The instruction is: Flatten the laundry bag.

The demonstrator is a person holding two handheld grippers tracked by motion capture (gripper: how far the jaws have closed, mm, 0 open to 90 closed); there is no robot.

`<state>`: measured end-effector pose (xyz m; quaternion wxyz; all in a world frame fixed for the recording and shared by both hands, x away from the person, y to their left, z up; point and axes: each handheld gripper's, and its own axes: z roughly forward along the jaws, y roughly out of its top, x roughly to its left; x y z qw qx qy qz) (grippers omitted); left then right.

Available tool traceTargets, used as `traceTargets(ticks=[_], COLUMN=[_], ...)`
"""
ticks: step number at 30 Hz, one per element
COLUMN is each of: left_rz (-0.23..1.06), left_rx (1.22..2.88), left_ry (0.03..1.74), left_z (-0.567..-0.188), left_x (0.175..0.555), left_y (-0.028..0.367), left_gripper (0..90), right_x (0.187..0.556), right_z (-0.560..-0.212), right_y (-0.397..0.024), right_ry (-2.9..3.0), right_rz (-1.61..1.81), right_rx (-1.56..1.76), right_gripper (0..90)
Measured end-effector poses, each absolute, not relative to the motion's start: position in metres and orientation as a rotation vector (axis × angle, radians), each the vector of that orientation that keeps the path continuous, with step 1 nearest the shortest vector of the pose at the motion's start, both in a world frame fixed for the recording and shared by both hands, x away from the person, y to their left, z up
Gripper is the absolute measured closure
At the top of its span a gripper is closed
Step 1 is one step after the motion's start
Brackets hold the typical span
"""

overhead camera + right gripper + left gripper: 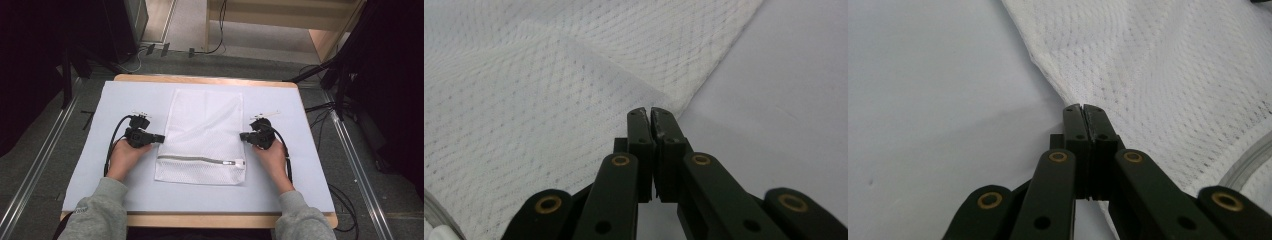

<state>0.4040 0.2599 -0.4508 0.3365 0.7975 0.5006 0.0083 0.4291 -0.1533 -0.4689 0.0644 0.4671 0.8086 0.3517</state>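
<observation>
White mesh bag (202, 132), grey zipper (192, 159)

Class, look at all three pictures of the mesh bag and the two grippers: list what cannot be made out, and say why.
- Mesh bag contents: high view, too small to tell.
- Whether the left gripper pinches the bag's edge: left gripper view, its closed tips cover the contact.
- The same for the right gripper, right gripper view.
- Zipper pull detail: high view, too small.
</observation>
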Motion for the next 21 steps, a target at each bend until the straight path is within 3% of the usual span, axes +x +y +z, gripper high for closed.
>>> traceTargets(ticks=[5,10,16,21], left_rz=[0.015,0.023,0.054,0.058], left_rx=[2.06,2.048,2.04,2.055], left_ry=[1.292,1.232,1.173,1.149], left_z=[-0.45,-0.44,-0.429,-0.427], left_x=[0.403,0.399,0.392,0.39], left_y=[0.264,0.267,0.269,0.263], left_gripper=[88.1,71.9,63.4,57.1], right_x=[0.434,0.43,0.423,0.417], right_z=[-0.471,-0.467,-0.46,-0.458], right_y=[-0.153,-0.154,-0.157,-0.158], right_ry=[2.44,2.437,2.42,2.441], right_rz=[1.104,1.076,1.107,1.119], right_rx=[1.428,1.412,1.379,1.377], right_gripper=[86.1,74.2,63.7,62.2])
